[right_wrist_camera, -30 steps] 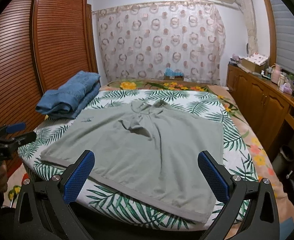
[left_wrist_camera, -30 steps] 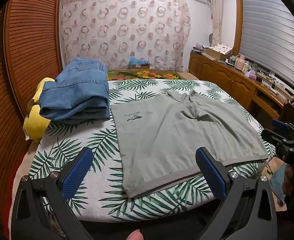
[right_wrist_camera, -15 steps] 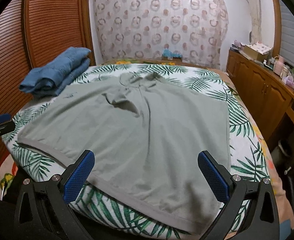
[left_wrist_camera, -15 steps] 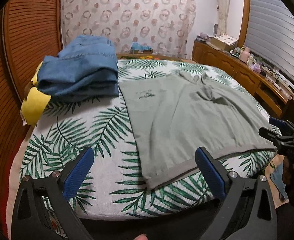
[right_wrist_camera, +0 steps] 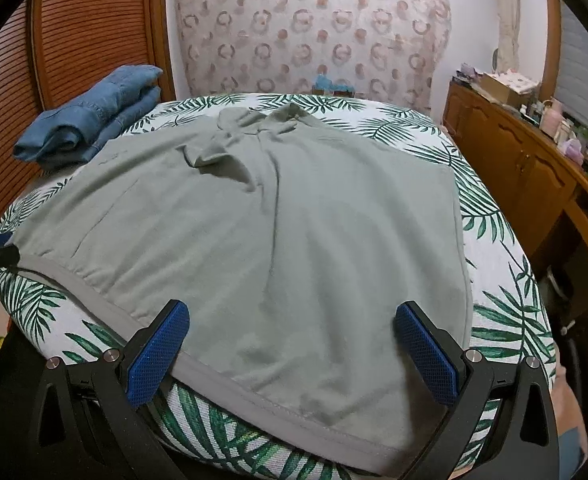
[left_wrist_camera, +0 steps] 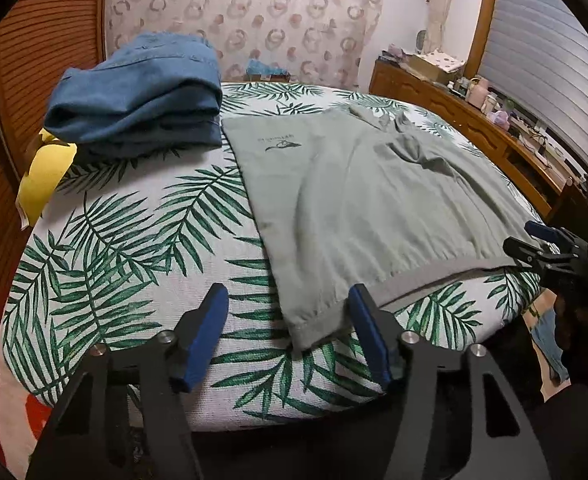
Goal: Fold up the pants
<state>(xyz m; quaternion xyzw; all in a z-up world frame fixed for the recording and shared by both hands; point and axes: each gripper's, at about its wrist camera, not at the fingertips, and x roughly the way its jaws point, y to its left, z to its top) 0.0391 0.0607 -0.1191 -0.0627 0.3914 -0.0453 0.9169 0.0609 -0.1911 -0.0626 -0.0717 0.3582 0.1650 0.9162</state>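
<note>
My left gripper (left_wrist_camera: 288,330) stood with jaws spread, straddling the near hem corner of the flat grey-green fabric garment (left_wrist_camera: 357,200) on the palm-leaf-print bedsheet (left_wrist_camera: 134,248). My right gripper (right_wrist_camera: 290,344) — jaws likewise released — bracketed the opposite hem. Folded blue denim (left_wrist_camera: 138,92) lay at 10 o'clock.

A palm-leaf bedspread (left_wrist_camera: 142,240) covers the bed. Folded blue jeans (left_wrist_camera: 142,92) lie at ten o'clock, over a yellow cloth (left_wrist_camera: 44,176). A circle-patterned curtain (right_wrist_camera: 313,28) hangs at twelve; a wooden dresser (right_wrist_camera: 513,152) stands at three.

Black frames, blue ribbed fingers (right_wrist_camera: 156,354), silver screws
</note>
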